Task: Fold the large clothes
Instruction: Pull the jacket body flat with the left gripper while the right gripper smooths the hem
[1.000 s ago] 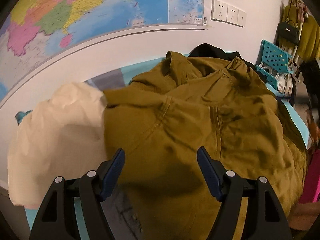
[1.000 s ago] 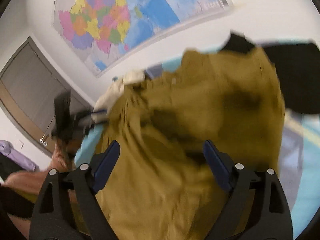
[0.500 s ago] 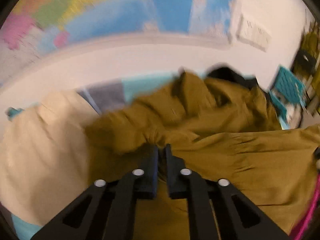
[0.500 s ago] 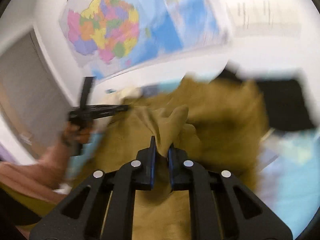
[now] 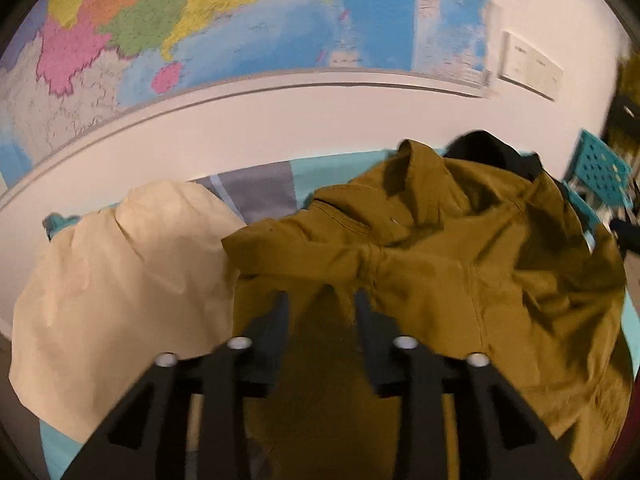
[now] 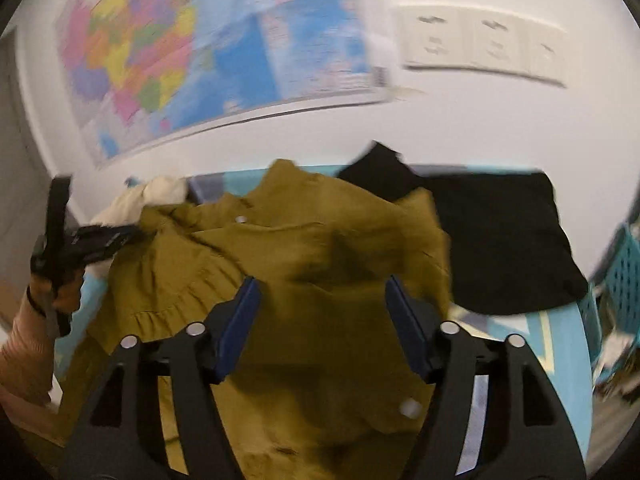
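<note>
both jaws opening: left gripper [image 5: 320, 300] partly apart, right gripper [image 6: 322, 286] wide, above one olive jacket [image 5: 460, 280], gripping nothing.

Cream garment [image 5: 120, 280] left and black garment [image 6: 500, 240] right hem the olive jacket [image 5: 460, 280].

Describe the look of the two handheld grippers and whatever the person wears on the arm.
Both are black plastic with angular, cut-out finger frames and silver screw heads. The right gripper has dark blue pads; the left gripper pads look dark. The left arm wears a ribbed pinkish-tan sleeve and a dark band at the wrist. No cables show.
</note>
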The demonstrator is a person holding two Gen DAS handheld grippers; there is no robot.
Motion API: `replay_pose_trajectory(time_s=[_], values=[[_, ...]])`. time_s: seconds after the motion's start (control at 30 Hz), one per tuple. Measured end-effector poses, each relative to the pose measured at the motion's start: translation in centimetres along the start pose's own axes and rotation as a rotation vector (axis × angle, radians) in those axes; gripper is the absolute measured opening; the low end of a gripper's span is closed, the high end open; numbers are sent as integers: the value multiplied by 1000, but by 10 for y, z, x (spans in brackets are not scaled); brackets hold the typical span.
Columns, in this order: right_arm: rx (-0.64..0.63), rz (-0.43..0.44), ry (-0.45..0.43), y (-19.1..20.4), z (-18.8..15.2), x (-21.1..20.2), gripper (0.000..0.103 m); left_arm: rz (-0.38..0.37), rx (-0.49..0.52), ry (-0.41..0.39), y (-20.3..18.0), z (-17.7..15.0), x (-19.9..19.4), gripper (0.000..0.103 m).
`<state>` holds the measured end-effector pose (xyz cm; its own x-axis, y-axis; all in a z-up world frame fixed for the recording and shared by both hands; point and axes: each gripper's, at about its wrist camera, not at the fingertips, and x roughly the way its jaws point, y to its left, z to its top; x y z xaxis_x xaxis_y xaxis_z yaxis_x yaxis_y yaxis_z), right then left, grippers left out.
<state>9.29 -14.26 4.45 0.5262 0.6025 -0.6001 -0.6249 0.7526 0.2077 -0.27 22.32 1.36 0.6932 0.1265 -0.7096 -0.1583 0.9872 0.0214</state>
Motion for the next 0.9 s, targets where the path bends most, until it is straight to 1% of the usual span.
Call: replay_pose_trajectory(time_s=[0.07, 0.1, 0.17, 0.23, 0.27, 0.3, 0.33, 0.37, 0.4, 0.43, 0.47, 0.5, 0.53, 0.57, 0.6, 0.67, 0.7, 0.73, 0.77, 0.83, 0.87, 0.9], values=[[25, 16, 8, -13, -8, -4, 78, -1, 71, -19, -8, -4, -7, 65], [27, 25, 17, -15, -11, -3, 80, -14, 101, -23, -13, -5, -9, 69], [0, 55, 55, -12, -16, 2, 88, -49, 171, -32, -30, -5, -7, 76], [-48, 43, 78, -5, -19, 10, 89, -57, 223, -22, -46, -4, 2, 79], [-72, 15, 87, -2, -20, 16, 88, -36, 239, -4, -56, -3, 12, 75], [-76, -10, 101, -1, -20, 21, 86, 1, 243, 26, -63, -1, 25, 68], [-73, -15, 117, -1, -19, 26, 67, 29, 239, 40, -67, -1, 33, 44], [-71, -12, 138, -1, -17, 31, 32, 71, 233, 43, -69, 0, 44, 23], [-74, -3, 143, -1, -15, 32, 21, 96, 214, 47, -67, 1, 50, 20], [-81, -5, 124, -1, -12, 29, 12, 90, 182, 57, -63, 4, 53, 13], [-85, -10, 101, -1, -9, 24, 10, 75, 132, 54, -54, 7, 54, 4], [-77, -7, 68, -2, -3, 15, 10, 78, 97, 45, -47, 11, 51, 4], [-64, -1, 35, -4, 3, 7, 10, 99, 73, 25, -41, 13, 48, 3], [-55, -6, -1, -6, 9, -2, 10, 144, 42, -13, -31, 17, 42, 3], [-49, -30, -44, -8, 16, -10, 10, 158, 20, -34, -25, 20, 38, 3], [-33, -48, -75, -13, 24, -11, 10, 130, -38, -50, -10, 25, 33, 4], [-21, -56, -59, -15, 26, -4, 10, 110, -54, -53, -6, 26, 32, 4], [-22, -71, -36, -17, 26, 6, 11, 110, -59, -44, -3, 27, 35, 4], [-26, -99, 15, -20, 23, 25, 15, 119, -60, -33, -3, 26, 38, 6], [9, -121, 96, -30, 14, 54, 21, 133, -47, 7, -3, 24, 50, 10], [24, -143, 122, -35, 7, 68, 22, 141, -50, 19, -1, 22, 56, 13], [22, -146, 123, -37, 4, 73, 24, 135, -59, 28, 0, 20, 59, 14]])
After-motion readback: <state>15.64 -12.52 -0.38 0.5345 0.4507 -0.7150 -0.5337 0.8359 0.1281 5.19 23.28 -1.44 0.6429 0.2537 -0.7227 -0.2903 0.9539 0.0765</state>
